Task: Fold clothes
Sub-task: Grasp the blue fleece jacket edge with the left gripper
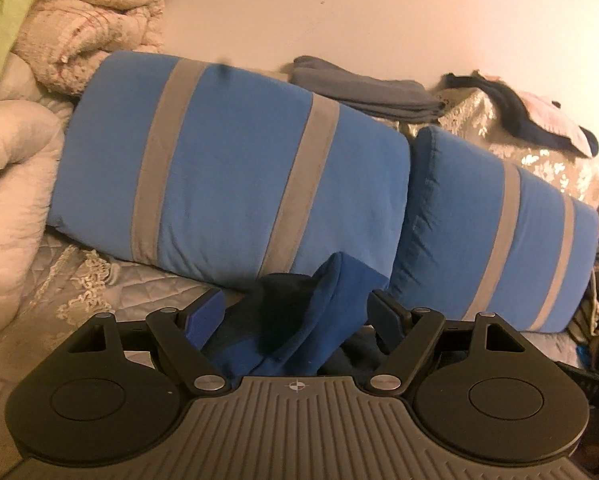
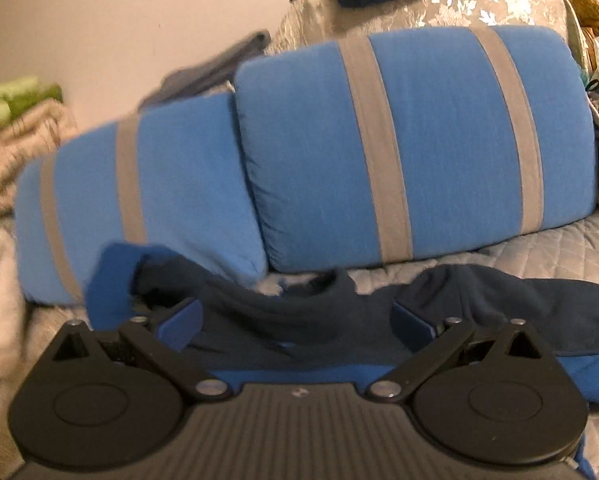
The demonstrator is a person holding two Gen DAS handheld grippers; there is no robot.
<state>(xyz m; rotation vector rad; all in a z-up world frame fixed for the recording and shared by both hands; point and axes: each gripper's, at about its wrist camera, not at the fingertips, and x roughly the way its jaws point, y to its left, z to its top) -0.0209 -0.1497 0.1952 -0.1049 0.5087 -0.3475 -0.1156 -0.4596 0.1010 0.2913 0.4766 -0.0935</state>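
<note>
A dark blue garment (image 1: 319, 320) lies bunched on the quilted bed cover (image 1: 79, 280), with a lighter blue fold standing up in its middle. My left gripper (image 1: 295, 312) is open wide around this bunch, its blue pads (image 1: 207, 312) on either side and not pressing the cloth. In the right wrist view the same garment (image 2: 499, 300) spreads to the right over the cover (image 2: 539, 248). My right gripper (image 2: 297, 320) is open wide just above it, with navy cloth between the fingers. A raised blue flap (image 2: 111, 280) stands at the garment's left end.
Two blue cushions with grey stripes (image 1: 235, 160) (image 1: 495, 228) lean against the wall behind the garment. Folded grey clothes (image 1: 359, 88) and dark clothes (image 1: 511, 108) lie behind them. Piled blankets (image 1: 15, 168) fill the left. A teddy bear (image 2: 587, 0) sits far right.
</note>
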